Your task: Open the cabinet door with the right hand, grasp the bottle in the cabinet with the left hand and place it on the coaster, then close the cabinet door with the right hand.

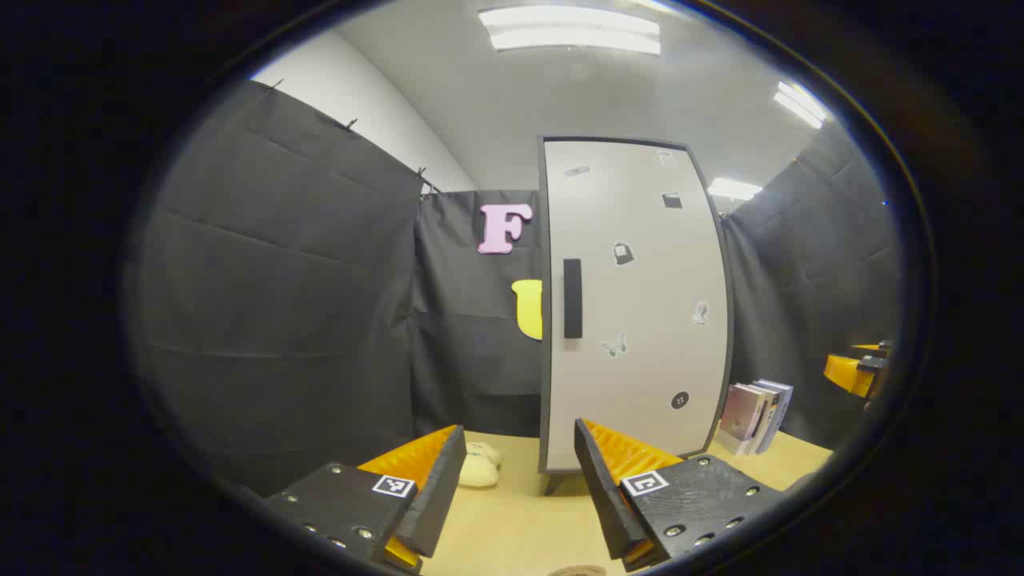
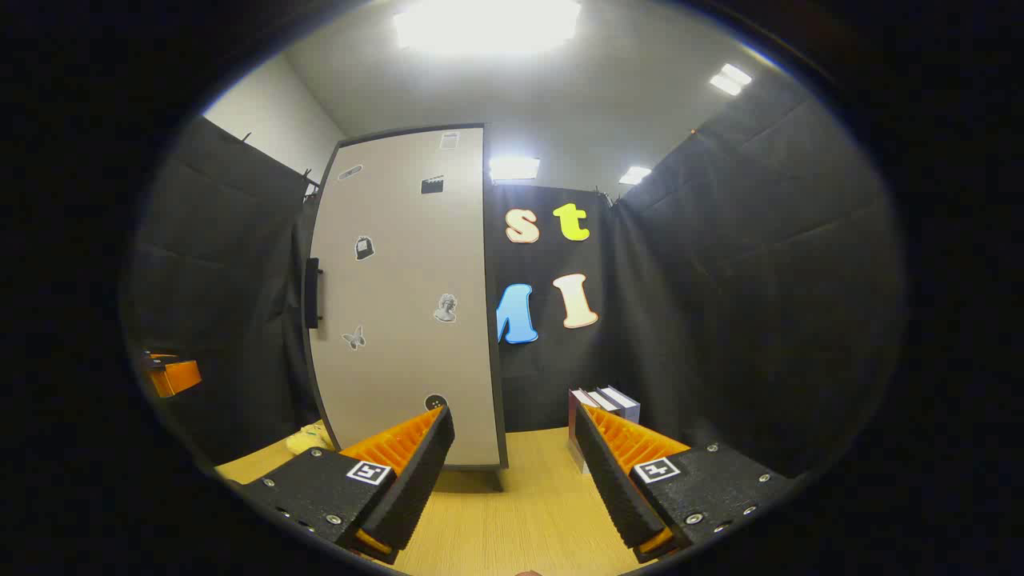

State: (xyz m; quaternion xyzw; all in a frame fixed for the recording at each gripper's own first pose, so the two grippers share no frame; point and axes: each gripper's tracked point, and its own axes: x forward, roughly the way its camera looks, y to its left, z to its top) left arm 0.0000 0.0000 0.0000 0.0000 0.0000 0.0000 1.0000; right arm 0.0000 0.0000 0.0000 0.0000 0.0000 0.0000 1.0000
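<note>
A tall cabinet [image 1: 640, 320] stands on the wooden table with its pale door closed; a dark vertical handle [image 1: 573, 298] sits on the door's left edge, and small stickers dot the door. The bottle is hidden. My left gripper [image 1: 520, 472] is open, well short of the cabinet, with nothing between its fingers. In the right gripper view the same cabinet [image 2: 400, 304] stands left of centre with its handle [image 2: 312, 292] on the left side. My right gripper [image 2: 512, 464] is open and holds nothing. A round edge of the coaster [image 1: 578, 571] peeks in at the bottom.
A few books [image 1: 754, 414] stand upright to the right of the cabinet, seen also as books [image 2: 610, 404] in the right gripper view. A pale soft object [image 1: 480, 468] lies on the table [image 1: 520, 520] left of the cabinet. The other gripper [image 1: 856, 372] shows at the far right.
</note>
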